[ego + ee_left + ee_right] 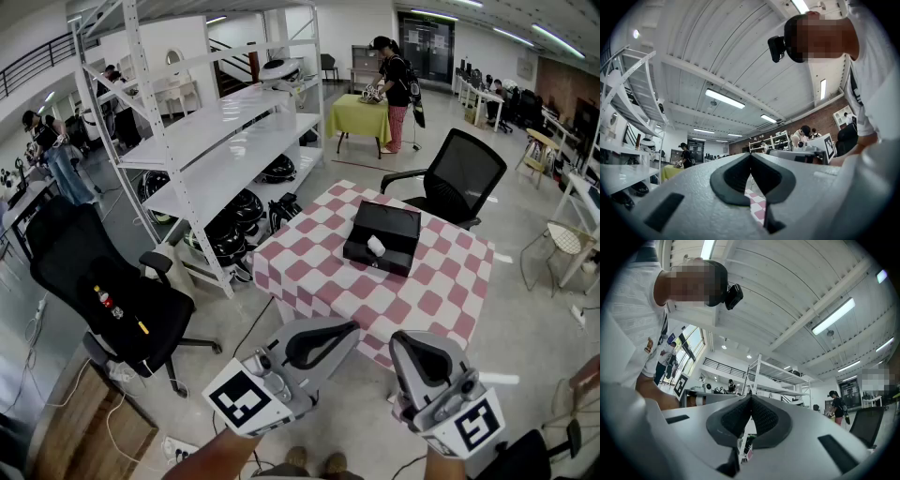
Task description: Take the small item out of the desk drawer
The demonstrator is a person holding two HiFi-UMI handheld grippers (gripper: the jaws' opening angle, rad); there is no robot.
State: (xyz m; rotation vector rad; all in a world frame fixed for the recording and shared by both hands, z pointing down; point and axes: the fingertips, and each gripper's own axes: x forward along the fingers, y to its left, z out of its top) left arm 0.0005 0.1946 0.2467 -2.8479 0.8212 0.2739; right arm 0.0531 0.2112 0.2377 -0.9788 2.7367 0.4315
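A black desk drawer box (382, 236) sits on a small table with a red-and-white checked cloth (328, 281), with a small white item (375, 246) at its front. Both grippers hang low in the head view, well short of the table. My left gripper (349, 326) is shut with nothing in it; its pads meet at the tip (750, 155). My right gripper (399, 339) is also shut and empty, pads touching (750, 397). Both gripper views point upward at the ceiling.
A black office chair (455, 178) stands behind the table, another (103, 291) at the left. White metal shelving (216, 141) holding helmets runs along the left. A person stands at a yellow table (361, 114) far back. Cables lie on the concrete floor.
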